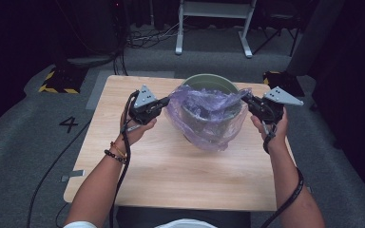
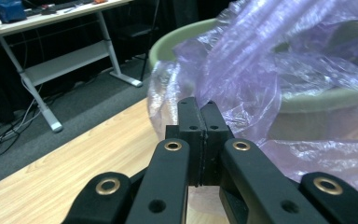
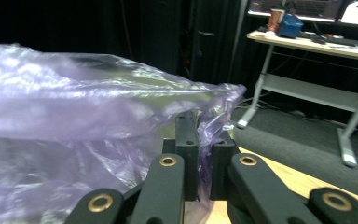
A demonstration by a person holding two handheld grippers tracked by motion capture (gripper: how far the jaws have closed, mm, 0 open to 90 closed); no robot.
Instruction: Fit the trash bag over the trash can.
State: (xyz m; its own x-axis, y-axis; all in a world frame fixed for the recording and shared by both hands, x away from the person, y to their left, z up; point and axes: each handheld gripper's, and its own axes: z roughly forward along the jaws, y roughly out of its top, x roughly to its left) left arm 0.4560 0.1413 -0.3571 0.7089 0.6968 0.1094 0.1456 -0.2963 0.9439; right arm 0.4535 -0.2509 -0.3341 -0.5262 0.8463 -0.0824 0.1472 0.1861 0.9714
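Note:
A pale green round bin (image 1: 208, 81) stands on the wooden table (image 1: 171, 171), with a thin purple plastic bag (image 1: 204, 114) draped over and into it. My left gripper (image 1: 167, 101) pinches the bag's left edge; its jaws (image 2: 200, 112) are pressed together on the film (image 2: 242, 70). On the bin's right side my right gripper (image 1: 244, 99) clamps the bag's other edge, with purple film (image 3: 98, 116) caught between the pads (image 3: 200, 135). The bag is stretched between the two grippers above the bin's (image 2: 186, 35) rim.
A white-legged desk (image 1: 214, 21) stands beyond the table on grey carpet. Cables (image 1: 147, 35) lie on the floor behind. A yellow-black striped base (image 1: 59, 80) sits at the left, another dark base (image 1: 280, 78) at the right.

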